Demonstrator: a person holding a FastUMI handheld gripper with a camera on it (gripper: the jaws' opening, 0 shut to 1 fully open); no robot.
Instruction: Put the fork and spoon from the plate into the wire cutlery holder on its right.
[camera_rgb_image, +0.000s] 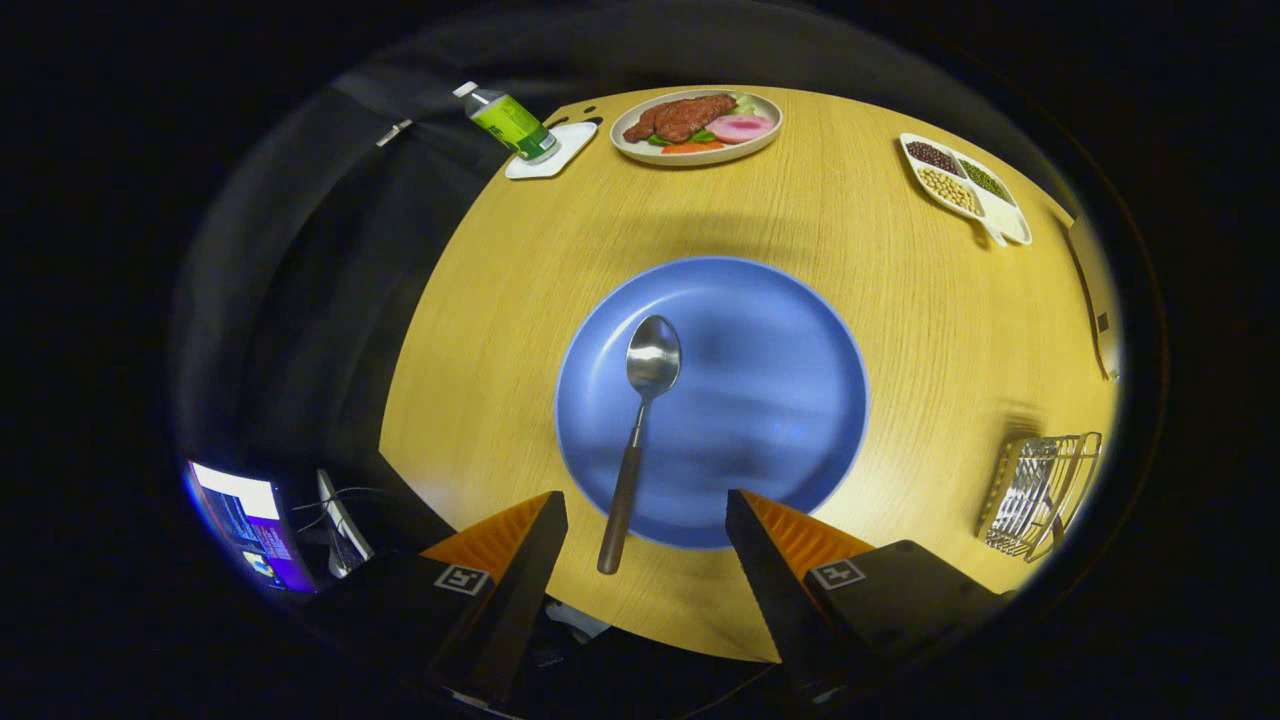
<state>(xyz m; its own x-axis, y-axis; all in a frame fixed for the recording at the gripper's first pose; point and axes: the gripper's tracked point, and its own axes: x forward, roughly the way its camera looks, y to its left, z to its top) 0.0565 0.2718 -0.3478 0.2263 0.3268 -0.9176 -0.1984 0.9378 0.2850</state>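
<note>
A blue plate lies on the round wooden table just ahead of my fingers. On it rests a spoon with a shiny metal bowl and a dark brown handle; the handle runs off the plate's near rim toward me and ends between my fingers, nearer the left one. My gripper hovers above the table's near edge, open, with nothing held. To the right of the plate stands the wire cutlery holder, with some cutlery lying inside it.
Across the table sit a beige plate of food, a bottle with a green label on a white coaster, and a white divided dish of beans. Lit screens glow below the table to the left.
</note>
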